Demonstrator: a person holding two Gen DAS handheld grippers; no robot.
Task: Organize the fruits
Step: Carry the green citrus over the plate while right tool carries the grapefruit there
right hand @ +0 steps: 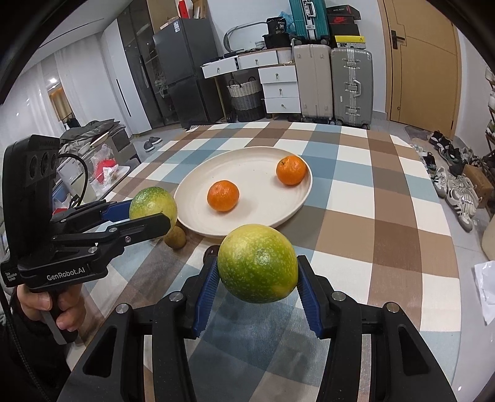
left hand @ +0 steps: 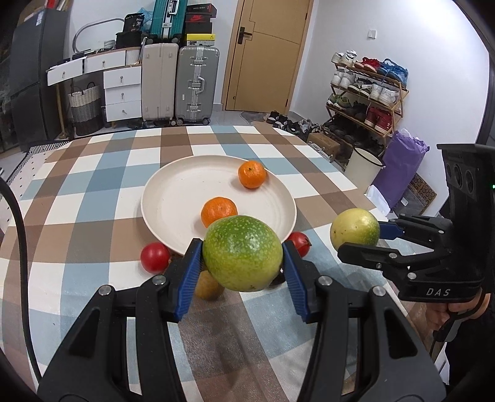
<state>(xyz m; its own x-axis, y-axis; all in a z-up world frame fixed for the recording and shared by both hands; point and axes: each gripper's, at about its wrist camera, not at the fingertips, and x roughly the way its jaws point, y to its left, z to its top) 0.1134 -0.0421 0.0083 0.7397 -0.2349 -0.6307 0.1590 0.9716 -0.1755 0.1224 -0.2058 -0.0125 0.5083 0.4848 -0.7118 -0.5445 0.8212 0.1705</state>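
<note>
Holding one green fruit (left hand: 243, 253) per gripper, left gripper (left hand: 243, 263) and right gripper (right hand: 256, 272) clamped across the middle; I judge them firm, smooth, roll-prone.

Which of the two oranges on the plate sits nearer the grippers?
The orange near the plate's middle; the other orange rests against the far rim.

White letters "DAS" are showing on the right gripper (left hand: 355, 244) body, at about four o'clock in the left wrist view. "GenRobot.AI" is reading in white on the left gripper (right hand: 153, 216) body, near eight o'clock in the right wrist view. A dark bag (right hand: 280, 26) on the drawers is showing "36", toward twelve o'clock. Other labels are staying too small to read.
</note>
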